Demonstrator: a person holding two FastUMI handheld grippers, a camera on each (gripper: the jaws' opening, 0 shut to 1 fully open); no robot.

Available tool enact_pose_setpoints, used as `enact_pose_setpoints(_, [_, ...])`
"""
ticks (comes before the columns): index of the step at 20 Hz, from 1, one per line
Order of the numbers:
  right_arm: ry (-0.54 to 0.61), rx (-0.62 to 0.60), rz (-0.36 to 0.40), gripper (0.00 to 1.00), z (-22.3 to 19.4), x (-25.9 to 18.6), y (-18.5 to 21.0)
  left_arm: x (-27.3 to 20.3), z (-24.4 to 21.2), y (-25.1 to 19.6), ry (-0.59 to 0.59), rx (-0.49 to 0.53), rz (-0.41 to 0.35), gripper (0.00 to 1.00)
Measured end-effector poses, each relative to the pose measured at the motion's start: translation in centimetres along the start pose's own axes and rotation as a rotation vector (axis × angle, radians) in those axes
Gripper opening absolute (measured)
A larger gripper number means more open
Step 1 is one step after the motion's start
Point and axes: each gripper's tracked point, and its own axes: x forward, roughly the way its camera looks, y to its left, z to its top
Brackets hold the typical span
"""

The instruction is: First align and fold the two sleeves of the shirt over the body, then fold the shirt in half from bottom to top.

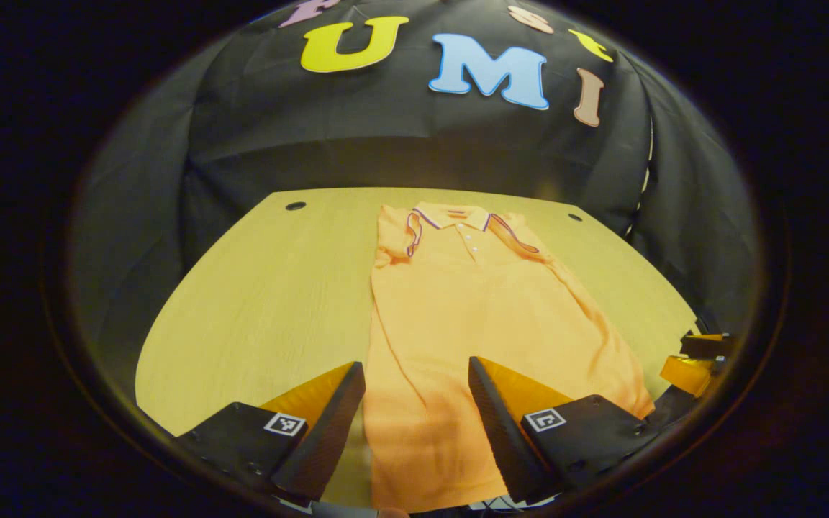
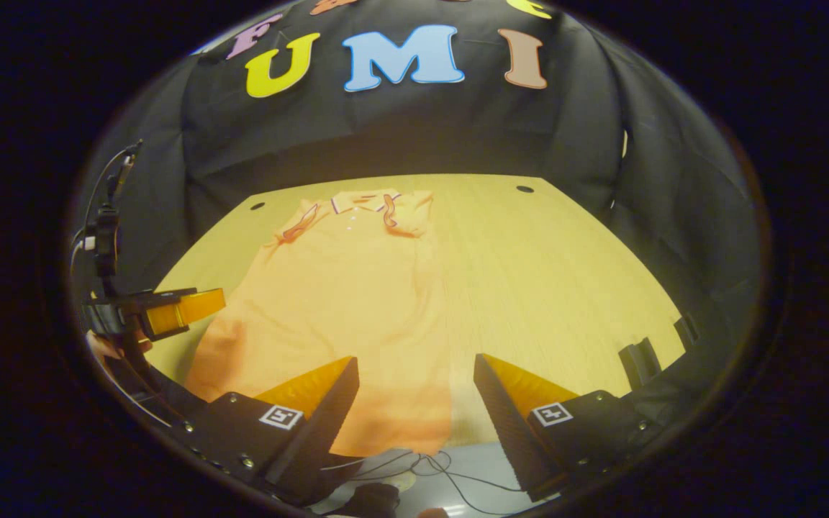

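Shirt [image 1: 472, 324] lay flat on the surface [image 1: 263, 302], long axis running from the hem near both claws to the collar far away, sleeves already over the body. Left claw [image 1: 414, 424] and right claw [image 2: 414, 424] hovered wide open, holding nothing, above the hem; bare wood lay on each side

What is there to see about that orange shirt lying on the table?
The shirt is an orange polo of knit-looking cloth, with a striped collar and small white buttons. It lies flat, front up, on the wooden table, collar towards the far edge, hem near the front edge. Both short sleeves look already folded in over the body. Neither open gripper touches it.
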Motion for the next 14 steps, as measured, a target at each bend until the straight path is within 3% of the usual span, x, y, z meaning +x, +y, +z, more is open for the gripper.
enact_pose_setpoints(14, [0.154, -0.072, -0.011, 1.0, -5.6, 2.0, -0.5, -3.9, -7.4, -1.2, 0.087, 0.06, -0.05, 0.95])
